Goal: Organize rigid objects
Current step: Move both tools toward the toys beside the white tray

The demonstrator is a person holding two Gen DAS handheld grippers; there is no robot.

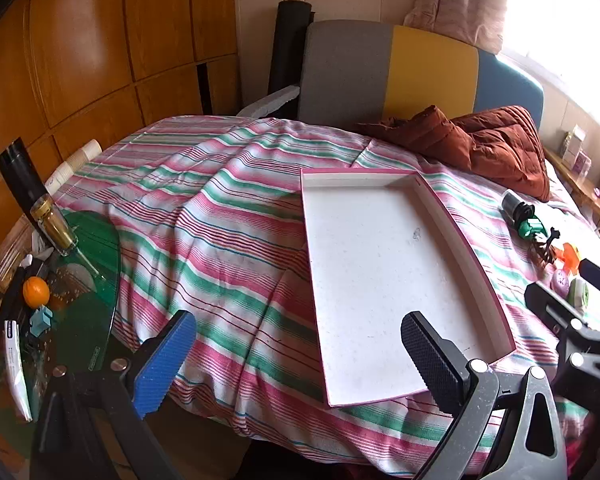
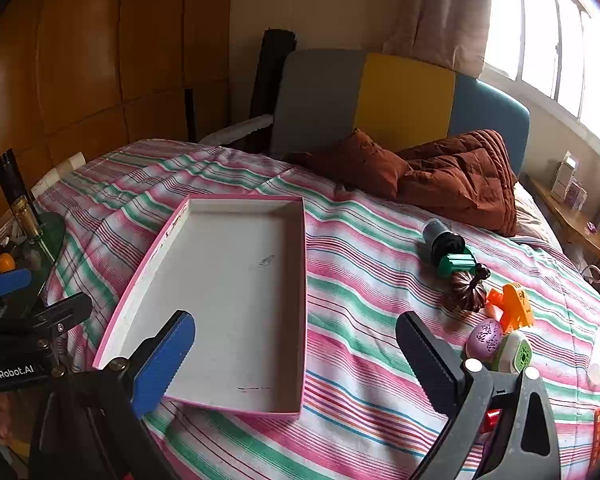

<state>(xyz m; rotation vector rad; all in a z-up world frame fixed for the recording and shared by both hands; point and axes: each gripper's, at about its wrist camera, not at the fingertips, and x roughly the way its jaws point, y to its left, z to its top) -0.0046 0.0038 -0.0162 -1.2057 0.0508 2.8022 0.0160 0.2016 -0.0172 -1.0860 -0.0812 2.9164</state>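
Observation:
A shallow white tray with a pink rim (image 1: 452, 216) (image 2: 304, 280) lies empty on the striped bed. To its right sit small rigid objects: a dark cylinder (image 2: 440, 238), a green piece (image 2: 456, 264), a brown pumpkin shape (image 2: 466, 290), an orange piece (image 2: 514, 306), a purple egg (image 2: 485, 338) and a green-white punch (image 2: 514, 354). They show at the right edge of the left wrist view, the green piece (image 1: 531, 227) among them. My left gripper (image 1: 296, 356) is open over the tray's near left corner. My right gripper (image 2: 296, 356) is open above the tray's near right corner.
A brown quilted jacket (image 2: 452, 176) lies at the head of the bed by the grey, yellow and blue headboard (image 2: 404, 100). A green glass side table (image 1: 84, 272) at the left holds a bottle, oranges and clutter. A wooden wardrobe (image 1: 80, 60) stands behind it.

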